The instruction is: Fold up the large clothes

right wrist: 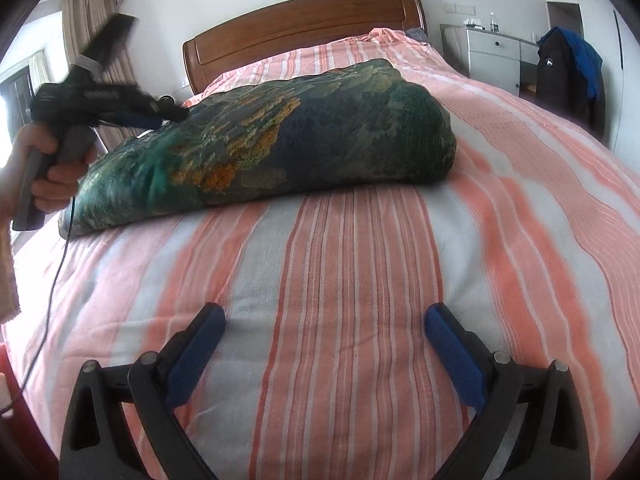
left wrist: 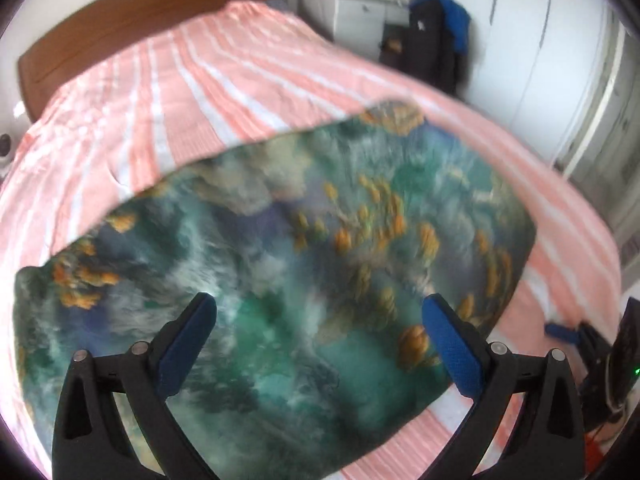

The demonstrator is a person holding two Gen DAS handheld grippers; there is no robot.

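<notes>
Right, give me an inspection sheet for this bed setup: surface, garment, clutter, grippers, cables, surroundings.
Surface: bed cover, pink and white stripes, lightly wrinkled.
Job's things: green patterned garment, folded into a thick bundle on the bed cover.
Clutter: nothing seen on the bed besides the garment.
Grippers: left gripper open, over the garment, holding nothing; right gripper open, over bare bed cover, short of the garment.
Cables: thin black cable hanging from the left gripper's handle across the bed's edge.
Surroundings: wooden headboard, white cabinet, dark jacket and blue cloth draped beside it, curtains.
</notes>
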